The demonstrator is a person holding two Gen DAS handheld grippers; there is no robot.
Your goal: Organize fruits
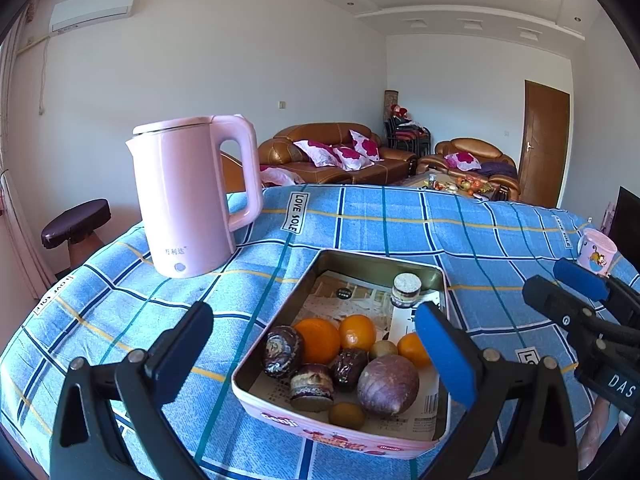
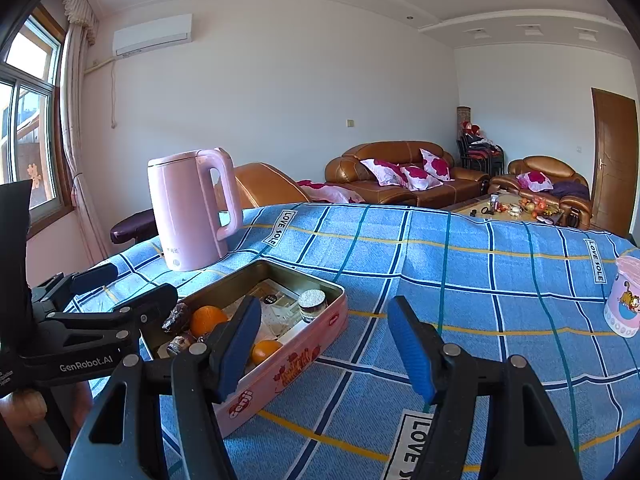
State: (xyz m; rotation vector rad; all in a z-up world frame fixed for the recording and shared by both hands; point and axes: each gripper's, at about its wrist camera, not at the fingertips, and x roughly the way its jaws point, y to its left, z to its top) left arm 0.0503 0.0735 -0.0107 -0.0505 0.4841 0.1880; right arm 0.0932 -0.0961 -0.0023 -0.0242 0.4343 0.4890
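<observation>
A pink tin [image 1: 280,414] lined with paper stands on the blue checked tablecloth [image 1: 360,224]. It holds three oranges [image 1: 318,340], a purple passion fruit [image 1: 388,384], dark wrinkled fruits [image 1: 282,352], a kiwi [image 1: 346,414] and a small cork-topped jar [image 1: 406,290]. My left gripper [image 1: 316,360] is open, its fingers either side of the tin's near end and holding nothing. My right gripper [image 2: 326,348] is also open and empty, over bare cloth just right of the tin [image 2: 288,364]. Each gripper shows in the other's view: the right gripper [image 1: 552,284], the left gripper [image 2: 138,282].
A pink kettle [image 1: 188,196] stands behind the tin to the left. A pink cartoon cup [image 2: 624,296] sits near the table's right edge. Beyond the table are brown sofas [image 2: 400,172] and a low table with fruit. A hand shows at the lower left of the right wrist view.
</observation>
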